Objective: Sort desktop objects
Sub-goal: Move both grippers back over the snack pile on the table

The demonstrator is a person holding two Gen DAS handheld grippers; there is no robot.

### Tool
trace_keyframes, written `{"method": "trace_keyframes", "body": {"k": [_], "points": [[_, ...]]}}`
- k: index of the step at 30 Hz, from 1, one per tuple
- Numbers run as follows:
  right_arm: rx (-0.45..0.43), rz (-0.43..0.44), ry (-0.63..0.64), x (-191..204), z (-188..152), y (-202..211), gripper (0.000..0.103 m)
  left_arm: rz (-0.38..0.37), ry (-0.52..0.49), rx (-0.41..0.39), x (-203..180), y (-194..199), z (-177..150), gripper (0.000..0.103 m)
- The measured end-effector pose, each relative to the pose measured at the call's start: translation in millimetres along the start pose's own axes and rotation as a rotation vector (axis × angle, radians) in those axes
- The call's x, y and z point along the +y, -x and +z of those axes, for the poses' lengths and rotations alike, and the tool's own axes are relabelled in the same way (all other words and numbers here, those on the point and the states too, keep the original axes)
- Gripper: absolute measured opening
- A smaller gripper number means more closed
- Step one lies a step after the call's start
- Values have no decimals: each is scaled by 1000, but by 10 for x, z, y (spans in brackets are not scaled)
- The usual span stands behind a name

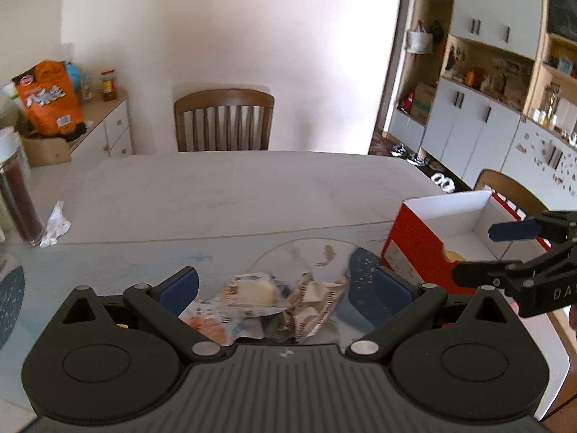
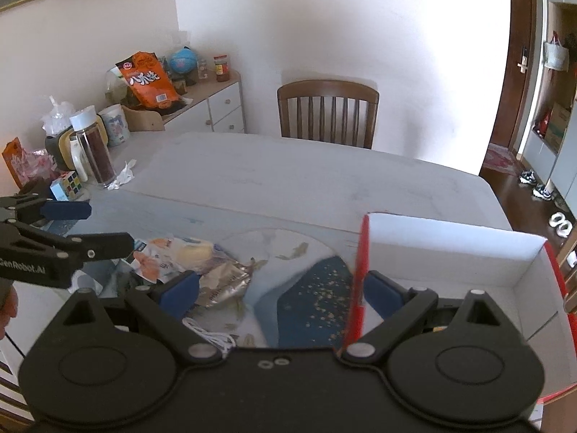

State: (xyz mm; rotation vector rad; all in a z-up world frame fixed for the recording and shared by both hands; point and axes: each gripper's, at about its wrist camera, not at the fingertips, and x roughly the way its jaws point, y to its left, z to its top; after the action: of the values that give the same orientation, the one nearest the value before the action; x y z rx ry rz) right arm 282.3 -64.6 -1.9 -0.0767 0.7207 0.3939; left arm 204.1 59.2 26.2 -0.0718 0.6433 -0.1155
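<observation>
A clear snack packet with a pale cake [image 1: 252, 290] and a crumpled silver wrapper [image 1: 317, 306] lie on the mat right in front of my left gripper [image 1: 285, 290], which is open with nothing held. Both show in the right wrist view too: the snack packet [image 2: 180, 256] and the silver wrapper [image 2: 223, 281]. My right gripper [image 2: 281, 294] is open and empty, straddling the left wall of the red box [image 2: 360, 270], whose white inside lies to the right. In the left wrist view the right gripper [image 1: 476, 254] hovers over the red box [image 1: 414, 249].
A white cable [image 2: 212, 339] lies near the table's front edge. A blue patterned placemat [image 2: 310, 303] covers the near table. A spice jar [image 2: 95, 151], Rubik's cube [image 2: 68, 184] and crumpled tissue [image 2: 124, 175] sit at the left. A wooden chair [image 2: 328, 112] stands behind the table.
</observation>
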Motion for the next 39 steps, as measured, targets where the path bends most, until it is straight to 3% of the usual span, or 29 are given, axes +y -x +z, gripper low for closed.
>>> {"method": "trace_keyframes", "body": {"k": [19,39], "points": [[12,1,-16,542,-43,-359,98,19,25,6,716,136,-283,103],[29,-36,-6,812,-157,-642,98,113,59,41,1395,-53,-668,103]]}}
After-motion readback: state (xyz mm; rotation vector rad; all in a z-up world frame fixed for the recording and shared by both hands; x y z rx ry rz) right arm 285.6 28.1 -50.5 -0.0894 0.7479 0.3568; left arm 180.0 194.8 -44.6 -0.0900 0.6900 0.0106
